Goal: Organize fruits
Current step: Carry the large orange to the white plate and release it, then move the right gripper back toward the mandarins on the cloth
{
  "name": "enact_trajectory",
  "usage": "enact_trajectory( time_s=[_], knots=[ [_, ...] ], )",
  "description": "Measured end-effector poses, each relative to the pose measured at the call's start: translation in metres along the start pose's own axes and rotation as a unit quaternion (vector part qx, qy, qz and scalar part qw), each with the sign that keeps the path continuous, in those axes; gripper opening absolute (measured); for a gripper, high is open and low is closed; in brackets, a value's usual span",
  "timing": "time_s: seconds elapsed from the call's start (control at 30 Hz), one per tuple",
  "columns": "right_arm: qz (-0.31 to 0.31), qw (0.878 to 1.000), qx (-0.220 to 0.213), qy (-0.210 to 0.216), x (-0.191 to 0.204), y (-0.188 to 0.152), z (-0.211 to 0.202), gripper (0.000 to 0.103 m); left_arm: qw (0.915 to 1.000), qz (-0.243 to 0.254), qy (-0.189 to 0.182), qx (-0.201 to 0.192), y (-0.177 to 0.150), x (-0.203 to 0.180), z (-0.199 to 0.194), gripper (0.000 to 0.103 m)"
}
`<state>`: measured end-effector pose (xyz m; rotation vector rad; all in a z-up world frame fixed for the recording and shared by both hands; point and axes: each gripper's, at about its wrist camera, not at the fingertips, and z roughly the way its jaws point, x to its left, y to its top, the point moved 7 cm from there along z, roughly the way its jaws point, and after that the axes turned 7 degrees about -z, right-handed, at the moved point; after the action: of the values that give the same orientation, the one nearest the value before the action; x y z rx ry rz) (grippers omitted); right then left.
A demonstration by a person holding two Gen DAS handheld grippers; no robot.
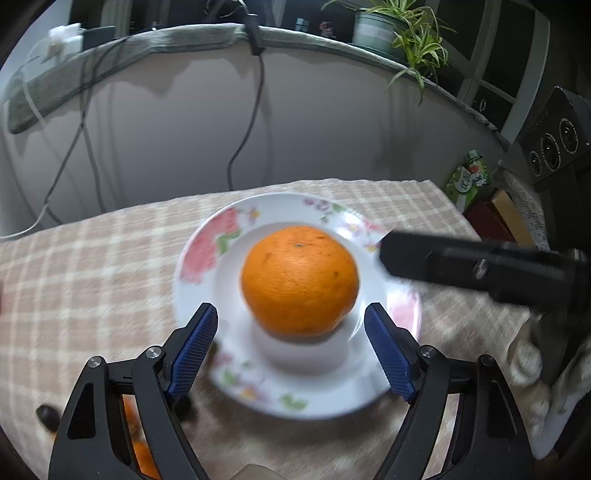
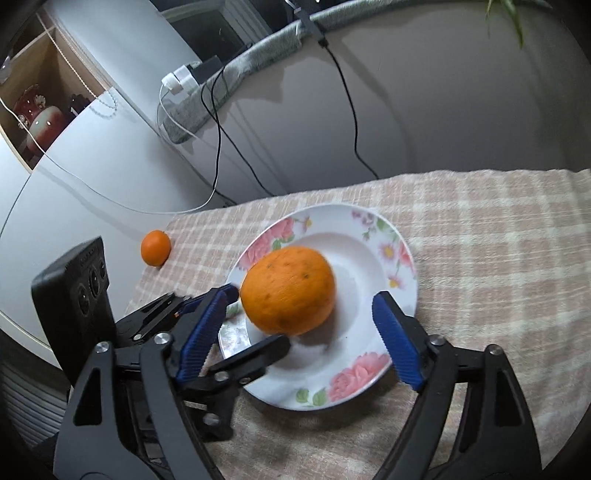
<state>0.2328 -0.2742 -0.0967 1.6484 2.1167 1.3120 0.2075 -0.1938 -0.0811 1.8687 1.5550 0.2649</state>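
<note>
A large orange (image 1: 300, 280) (image 2: 288, 291) rests in the middle of a white plate with pink flowers (image 1: 207, 251) (image 2: 402, 258) on a checked cloth. My left gripper (image 1: 291, 310) is open over the plate's near rim, with its blue pads on either side of the orange's near half and not touching it. My right gripper (image 2: 301, 299) is also open, straddling the orange with a gap at each pad. One of its black fingers (image 1: 436, 262) reaches in from the right in the left wrist view. A small orange (image 2: 156, 247) lies at the cloth's far left corner.
A black box with round dials (image 1: 554, 140) (image 2: 74, 295) stands beside the table. Cables (image 1: 251, 110) hang down the grey wall behind. A potted plant (image 1: 402, 33) sits on the ledge. A green packet (image 1: 469, 177) lies off the cloth's far right corner. Something orange (image 1: 142, 450) shows behind my left gripper.
</note>
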Motion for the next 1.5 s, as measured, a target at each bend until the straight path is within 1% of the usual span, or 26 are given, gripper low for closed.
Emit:
enact_trajectory(
  time_s=[0.1,0.23,0.3,0.37,0.53,0.67,0.7,0.77,0.83,0.9,0.97,1.03,1.1,1.17,1.2,1.27,1.3,1.33,1.37,1.43,1.5],
  knots=[
    [0.000,1.000,-0.005,-0.013,0.003,-0.002,-0.006,0.085,0.9999,-0.002,0.009,0.003,-0.010,0.009,-0.015,0.085],
    [-0.009,1.000,-0.008,-0.025,0.010,-0.009,-0.012,0.085,0.9995,0.001,0.032,0.007,-0.026,0.021,-0.036,0.088],
    [-0.020,0.999,-0.009,-0.038,0.016,-0.015,-0.014,0.085,0.9993,0.001,0.034,0.018,-0.035,0.025,-0.043,0.090],
    [-0.033,0.998,-0.011,-0.049,0.022,-0.019,-0.017,0.085,0.9989,-0.002,0.043,0.020,-0.045,0.034,-0.054,0.090],
    [-0.072,0.995,-0.026,-0.059,0.043,-0.032,-0.022,0.085,0.9969,0.004,0.079,-0.004,-0.067,0.051,-0.082,0.090],
    [-0.095,0.993,-0.022,-0.059,0.060,-0.042,-0.021,0.085,0.9960,0.008,0.087,-0.019,-0.082,0.065,-0.103,0.090],
    [-0.104,0.993,-0.021,-0.061,0.065,-0.045,-0.021,0.085,0.9958,0.002,0.090,-0.019,-0.086,0.070,-0.107,0.090],
    [-0.118,0.991,-0.020,-0.064,0.073,-0.051,-0.020,0.085,0.9953,-0.026,0.092,-0.015,-0.096,0.082,-0.115,0.090],
    [-0.134,0.988,-0.020,-0.070,0.082,-0.055,-0.018,0.085,0.9932,-0.059,0.098,-0.019,-0.104,0.097,-0.123,0.090],
    [-0.147,0.986,-0.019,-0.071,0.090,-0.058,-0.017,0.085,0.9885,-0.072,0.129,-0.033,-0.114,0.113,-0.133,0.090],
    [-0.162,0.985,-0.016,-0.064,0.100,-0.062,-0.014,0.085,0.9849,-0.083,0.147,-0.040,-0.120,0.124,-0.141,0.090],
    [-0.173,0.983,-0.015,-0.059,0.107,-0.064,-0.011,0.085,0.9817,-0.102,0.156,-0.040,-0.128,0.138,-0.147,0.090],
    [-0.189,0.980,-0.016,-0.057,0.116,-0.066,-0.008,0.085,0.9781,-0.135,0.153,-0.038,-0.136,0.152,-0.152,0.089],
    [-0.199,0.979,-0.013,-0.053,0.123,-0.069,-0.003,0.085,0.9749,-0.168,0.138,-0.048,-0.143,0.165,-0.158,0.089],
    [-0.202,0.978,-0.012,-0.051,0.127,-0.071,-0.001,0.085,0.9739,-0.179,0.130,-0.049,-0.146,0.170,-0.160,0.089],
    [-0.208,0.977,-0.004,-0.045,0.134,-0.074,0.007,0.085,0.9734,-0.184,0.125,-0.052,-0.150,0.175,-0.162,0.079],
    [-0.211,0.977,-0.001,-0.042,0.136,-0.075,0.010,0.085,0.9741,-0.180,0.127,-0.049,-0.151,0.175,-0.162,0.068],
    [-0.213,0.976,0.002,-0.039,0.139,-0.076,0.012,0.085,0.9749,-0.176,0.129,-0.045,-0.152,0.175,-0.160,0.065],
    [-0.217,0.976,0.007,-0.035,0.142,-0.078,0.017,0.085,0.9755,-0.175,0.127,-0.042,-0.152,0.175,-0.158,0.065],
    [-0.219,0.975,0.010,-0.031,0.147,-0.080,0.022,0.085,0.9766,-0.176,0.117,-0.039,-0.152,0.174,-0.154,0.056],
    [-0.218,0.975,0.013,-0.026,0.151,-0.081,0.027,0.085,0.9774,-0.175,0.111,-0.041,-0.151,0.172,-0.152,0.055]
  ],
)
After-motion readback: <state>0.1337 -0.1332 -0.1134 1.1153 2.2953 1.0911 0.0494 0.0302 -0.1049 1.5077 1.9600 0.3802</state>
